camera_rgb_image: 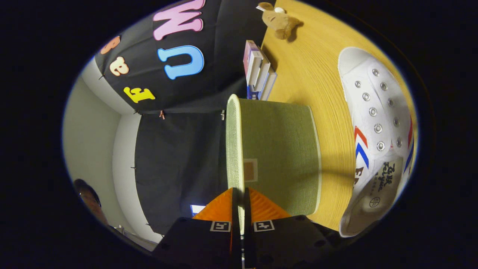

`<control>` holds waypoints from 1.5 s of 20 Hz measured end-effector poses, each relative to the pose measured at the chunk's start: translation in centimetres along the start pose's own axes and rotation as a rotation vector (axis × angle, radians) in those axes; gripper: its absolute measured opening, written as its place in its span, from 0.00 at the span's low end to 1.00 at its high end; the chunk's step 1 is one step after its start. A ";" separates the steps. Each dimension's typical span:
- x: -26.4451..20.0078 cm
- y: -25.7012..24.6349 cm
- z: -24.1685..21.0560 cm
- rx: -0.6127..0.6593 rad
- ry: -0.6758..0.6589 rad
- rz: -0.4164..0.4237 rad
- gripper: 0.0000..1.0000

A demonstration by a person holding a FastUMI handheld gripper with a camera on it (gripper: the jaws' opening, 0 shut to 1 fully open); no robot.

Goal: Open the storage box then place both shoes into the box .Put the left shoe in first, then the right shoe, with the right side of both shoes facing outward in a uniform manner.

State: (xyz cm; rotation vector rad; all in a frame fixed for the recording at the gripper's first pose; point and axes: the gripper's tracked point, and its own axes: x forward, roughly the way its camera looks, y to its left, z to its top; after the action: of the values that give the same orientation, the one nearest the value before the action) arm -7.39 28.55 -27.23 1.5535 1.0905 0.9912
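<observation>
Gripper view, rolled so that the tabletop runs up the right of the frame. The gripper (239,198), at bottom centre, has its two fingers drawn close together and clamped on the thin edge of the storage box lid (278,153), one finger on each face of the panel. The lid is a green fabric-covered panel with a pale rim; it extends from the fingers to the centre of the frame, where its far edge lies near a stack of books (258,73). A small tan square patch (250,170) sits on the lid just ahead of the fingers. The box body and its contents cannot be made out.

To the right of the lid lies a bare strip of the wooden table (317,67), and beyond that strip a white canvas shoe (377,123) with metal eyelets and red and blue stripes, its opening toward the lower right; it lies apart from the lid. A brown plush toy (280,22) rests at the top of the frame, beyond the books. Left of the lid, open air reaches to the booth wall (175,157).
</observation>
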 end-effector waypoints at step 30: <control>21.6 19.4 -7.1 -0.452 0.124 0.024 0.14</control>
State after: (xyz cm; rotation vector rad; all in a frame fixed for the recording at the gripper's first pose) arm -4.79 48.27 -4.92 1.1521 0.8557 1.2645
